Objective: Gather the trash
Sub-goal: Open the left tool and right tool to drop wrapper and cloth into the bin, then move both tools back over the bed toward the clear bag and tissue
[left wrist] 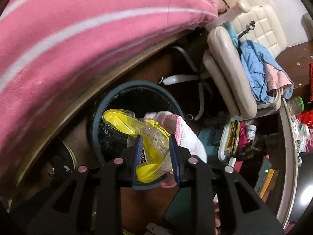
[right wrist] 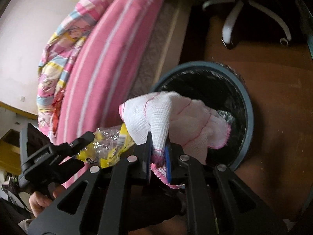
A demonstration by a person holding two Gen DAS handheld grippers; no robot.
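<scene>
Left gripper [left wrist: 155, 152] is clamping a crumpled yellow-and-clear plastic wrapper [left wrist: 148, 135] over the round grey-rimmed, black-lined waste bin [left wrist: 93, 123]. Right gripper [right wrist: 158, 154], jaws narrow, is pinching a white mesh cloth with pink edging [right wrist: 176, 121] above the bin's mouth.

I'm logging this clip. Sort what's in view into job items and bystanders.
Job:
- bin, black-lined, on the floor
- yellow wrapper, in the left gripper
- white cloth, in the right gripper, over the bin

Lying about:
- pink bedspread
- office chair
- blue garment on the chair
- green-capped jar
</scene>
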